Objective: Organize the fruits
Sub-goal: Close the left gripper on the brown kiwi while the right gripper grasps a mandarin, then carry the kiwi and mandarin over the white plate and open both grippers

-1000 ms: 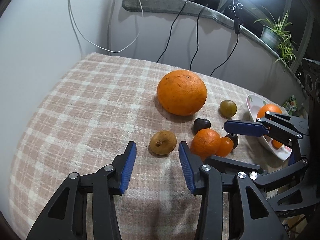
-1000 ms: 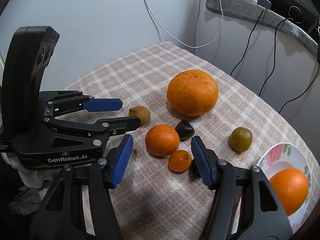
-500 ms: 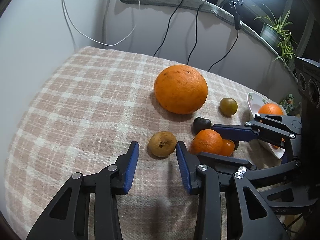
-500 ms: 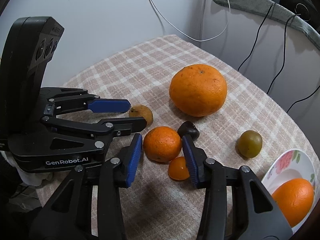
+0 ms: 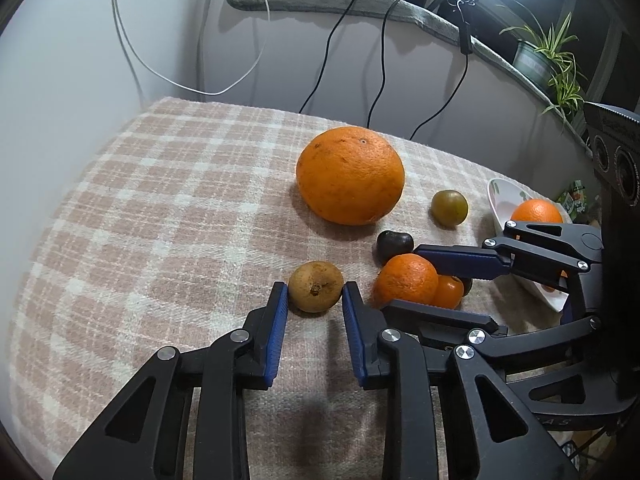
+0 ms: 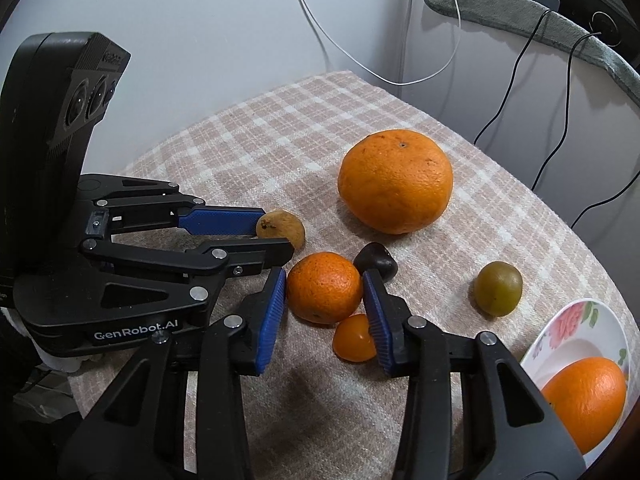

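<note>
Fruits lie on a checked tablecloth point(image 5: 160, 208). My left gripper point(image 5: 315, 297) has its blue pads on both sides of a small brown fruit point(image 5: 316, 286), touching or nearly touching it; the fruit rests on the cloth. My right gripper point(image 6: 324, 286) brackets a medium orange point(image 6: 324, 287) the same way, pads at its sides. A tiny orange fruit point(image 6: 354, 338) lies beside the right pad. A big orange point(image 6: 395, 180), a dark fruit point(image 6: 376, 261) and a green-brown fruit point(image 6: 498, 288) lie beyond. A flowered plate point(image 6: 580, 328) at the right holds another orange point(image 6: 586, 402).
Cables point(image 5: 376, 60) hang down a grey cabinet behind the table. A potted plant point(image 5: 548, 60) stands on the ledge at the back right. The white wall point(image 5: 60, 80) runs close along the table's left edge.
Both grippers moved forward and narrowed. The left pads now flank the brown fruit, and the right pads now flank the medium orange.
</note>
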### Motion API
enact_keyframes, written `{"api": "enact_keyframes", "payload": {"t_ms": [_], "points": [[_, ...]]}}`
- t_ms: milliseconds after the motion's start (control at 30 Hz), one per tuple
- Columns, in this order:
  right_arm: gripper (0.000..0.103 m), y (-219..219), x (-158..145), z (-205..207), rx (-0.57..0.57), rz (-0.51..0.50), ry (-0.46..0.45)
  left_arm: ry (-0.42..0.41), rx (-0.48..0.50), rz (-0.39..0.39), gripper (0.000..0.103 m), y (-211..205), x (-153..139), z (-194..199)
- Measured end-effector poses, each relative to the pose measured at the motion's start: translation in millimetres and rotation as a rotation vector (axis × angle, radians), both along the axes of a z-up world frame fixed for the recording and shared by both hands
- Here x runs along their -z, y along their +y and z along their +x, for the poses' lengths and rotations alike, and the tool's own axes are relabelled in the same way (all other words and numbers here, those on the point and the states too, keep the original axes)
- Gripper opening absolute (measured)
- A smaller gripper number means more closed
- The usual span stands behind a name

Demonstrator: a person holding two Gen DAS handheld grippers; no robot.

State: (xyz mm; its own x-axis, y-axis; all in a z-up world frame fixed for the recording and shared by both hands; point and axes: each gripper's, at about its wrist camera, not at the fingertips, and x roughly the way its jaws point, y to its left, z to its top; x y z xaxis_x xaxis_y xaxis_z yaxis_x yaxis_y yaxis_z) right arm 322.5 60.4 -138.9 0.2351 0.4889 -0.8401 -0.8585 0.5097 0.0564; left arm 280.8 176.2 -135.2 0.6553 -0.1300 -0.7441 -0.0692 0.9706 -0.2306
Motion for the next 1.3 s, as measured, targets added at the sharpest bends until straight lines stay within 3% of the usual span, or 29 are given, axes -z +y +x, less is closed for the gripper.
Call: {"api": "enact_keyframes", "payload": {"t_ms": [633,1300], "points": [[0.041,-21.9,-24.9,-8.9,0.026,0.069,-0.032,-0.046,-0.016,-0.008,0.026,-7.4,-17.0,-14.2],[0.041,-99.5,-61.0,-4.5,0.138,0.163,-0.066,-0.101,0.048,-0.015,0.026,-52.2,-37.3,-15.9]]}}
